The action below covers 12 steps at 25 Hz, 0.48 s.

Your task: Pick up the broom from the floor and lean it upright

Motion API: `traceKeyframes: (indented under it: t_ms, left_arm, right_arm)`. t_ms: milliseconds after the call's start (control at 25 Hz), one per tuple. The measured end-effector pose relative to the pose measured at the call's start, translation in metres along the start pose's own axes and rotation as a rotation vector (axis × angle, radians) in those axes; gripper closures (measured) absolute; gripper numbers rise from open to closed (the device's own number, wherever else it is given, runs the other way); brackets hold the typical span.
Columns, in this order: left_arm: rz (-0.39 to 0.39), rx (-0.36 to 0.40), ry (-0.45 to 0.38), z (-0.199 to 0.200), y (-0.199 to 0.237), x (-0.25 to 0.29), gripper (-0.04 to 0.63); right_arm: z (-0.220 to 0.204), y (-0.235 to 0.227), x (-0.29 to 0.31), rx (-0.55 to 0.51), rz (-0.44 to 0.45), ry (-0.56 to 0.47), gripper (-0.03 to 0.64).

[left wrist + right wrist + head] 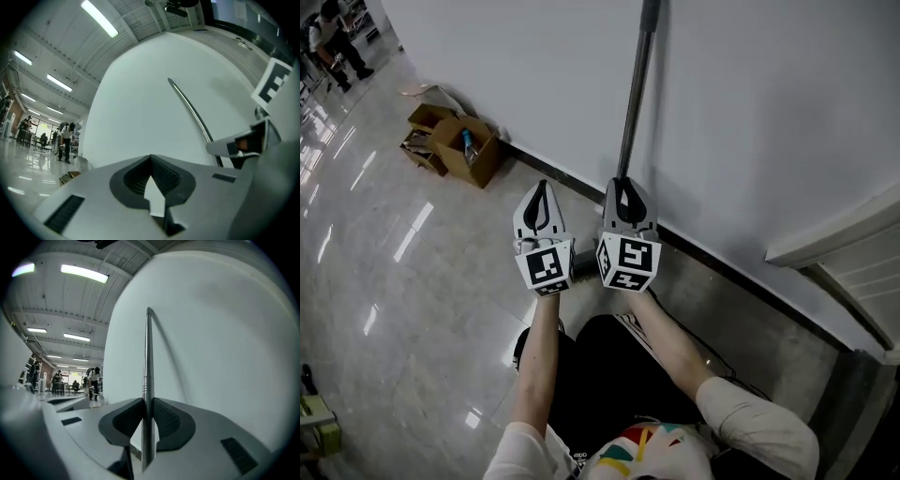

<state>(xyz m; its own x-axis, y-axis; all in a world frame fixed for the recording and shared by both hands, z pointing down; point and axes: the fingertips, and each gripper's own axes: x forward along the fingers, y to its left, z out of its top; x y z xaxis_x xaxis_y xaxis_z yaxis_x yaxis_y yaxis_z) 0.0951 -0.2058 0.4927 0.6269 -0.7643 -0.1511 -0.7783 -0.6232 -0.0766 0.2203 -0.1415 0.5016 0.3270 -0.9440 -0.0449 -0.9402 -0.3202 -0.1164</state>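
Head view: broom handle [634, 94] stands nearly upright at upper centre, in front of the white wall [750, 112]. My right gripper [622, 187] pinches its shaft. The left gripper [542, 187] sits beside it, jaws pressed together, empty. Lifting looks done. The bristle end is hidden below the grippers, so possibly not grounded. Left: rest it on the wall, release.

broom handle [634, 94] stands before wall [750, 112], between right tongs [623, 189] | left tongs [542, 194] just left of right tongs, apart from handle | cardboard box [461, 150] on floor [394, 309], further left, beside wall
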Motion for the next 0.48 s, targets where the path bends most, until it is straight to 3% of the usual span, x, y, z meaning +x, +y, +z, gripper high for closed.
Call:
traceKeyframes:
  t_ms: [160, 280, 480]
  left_arm:
    - [-0.058, 0.045, 0.066, -0.024, -0.018, -0.001, 0.551]
    - [-0.086, 0.079, 0.061, -0.021, -0.024, -0.003, 0.551]
    - [-0.051, 0.041, 0.077, -0.023, -0.009, -0.008, 0.551]
  right_arm:
    - [-0.003, -0.019, 0.007, 0.027, -0.058, 0.007, 0.531]
    - [-0.002, -0.021, 0.01, 0.025, -0.077, 0.006, 0.531]
    - [0.004, -0.024, 0.009, 0.006, -0.072, -0.027, 0.529]
